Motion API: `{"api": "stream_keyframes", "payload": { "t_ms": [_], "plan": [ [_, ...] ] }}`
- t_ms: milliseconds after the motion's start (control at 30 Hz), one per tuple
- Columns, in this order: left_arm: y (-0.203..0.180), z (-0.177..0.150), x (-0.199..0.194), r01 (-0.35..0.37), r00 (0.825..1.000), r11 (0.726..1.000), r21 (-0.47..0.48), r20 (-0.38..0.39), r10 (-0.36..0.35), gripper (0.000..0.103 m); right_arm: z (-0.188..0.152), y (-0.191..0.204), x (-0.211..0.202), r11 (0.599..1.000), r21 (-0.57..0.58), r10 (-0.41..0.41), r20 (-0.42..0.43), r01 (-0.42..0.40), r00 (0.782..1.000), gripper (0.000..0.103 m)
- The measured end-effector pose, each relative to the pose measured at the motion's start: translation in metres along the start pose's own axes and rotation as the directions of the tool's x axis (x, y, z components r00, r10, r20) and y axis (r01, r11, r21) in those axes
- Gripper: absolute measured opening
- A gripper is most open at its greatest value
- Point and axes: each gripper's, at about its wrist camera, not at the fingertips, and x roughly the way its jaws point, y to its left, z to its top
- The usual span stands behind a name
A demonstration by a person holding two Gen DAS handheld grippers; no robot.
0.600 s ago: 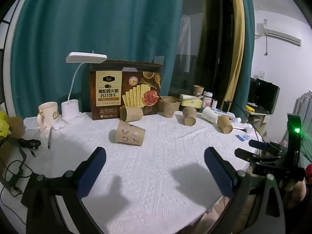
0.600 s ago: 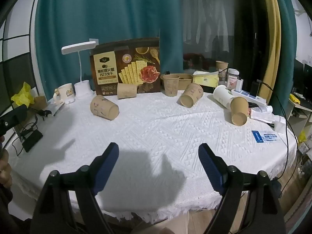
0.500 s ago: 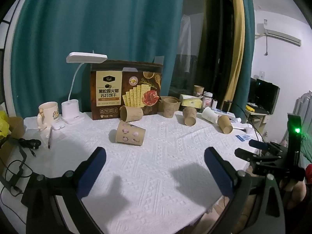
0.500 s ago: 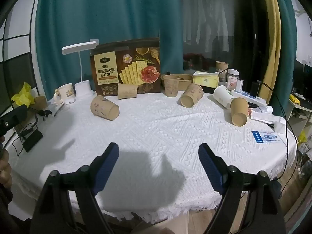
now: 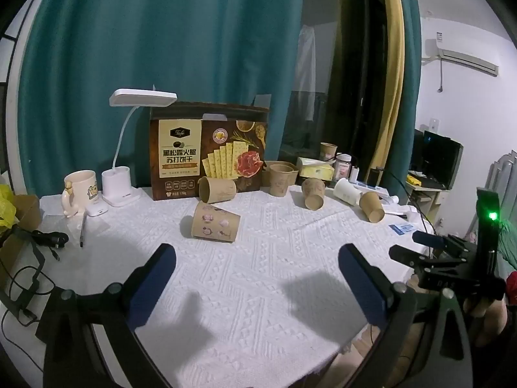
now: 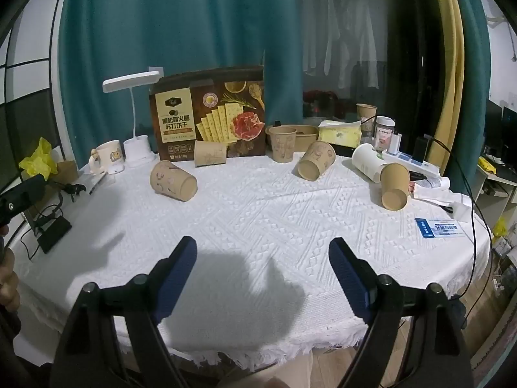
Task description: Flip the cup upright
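Several brown paper cups lie on their sides on the white tablecloth (image 5: 258, 278). The nearest tipped cup (image 5: 216, 222) (image 6: 173, 181) lies left of centre. Another tipped cup (image 5: 217, 189) (image 6: 210, 153) rests against the cracker box. A third (image 5: 313, 188) (image 6: 316, 161) and a fourth (image 5: 372, 206) (image 6: 395, 186) lie to the right, beside a tipped white cup (image 6: 368, 162). One brown cup (image 5: 280, 180) (image 6: 283, 144) stands upright. My left gripper (image 5: 257, 283) is open over bare cloth, well short of the cups. My right gripper (image 6: 262, 273) is open too, holding nothing.
A cracker box (image 5: 208, 153), a white desk lamp (image 5: 120, 174) and a cream mug (image 5: 79, 190) stand at the back left. Cables (image 5: 22, 258) lie at the left edge. Jars and a yellow box (image 6: 339, 134) crowd the back right. A blue card (image 6: 439, 228) lies near the right edge.
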Motion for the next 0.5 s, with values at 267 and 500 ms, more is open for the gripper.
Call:
{"api": "stream_keyframes", "payload": {
  "t_ms": [267, 500],
  "plan": [
    [-0.0001, 0.0000, -0.0002, 0.000, 1.000, 1.000, 0.001, 0.001, 0.000, 0.101, -0.0002, -0.0024, -0.0002, 1.000, 0.002, 0.003, 0.001, -0.003, 1.000, 0.082],
    [-0.0001, -0.0001, -0.0003, 0.000, 1.000, 1.000, 0.001, 0.002, 0.000, 0.101, 0.0007, -0.0020, -0.0028, 1.000, 0.003, 0.002, 0.002, -0.002, 1.000, 0.082]
  ]
}}
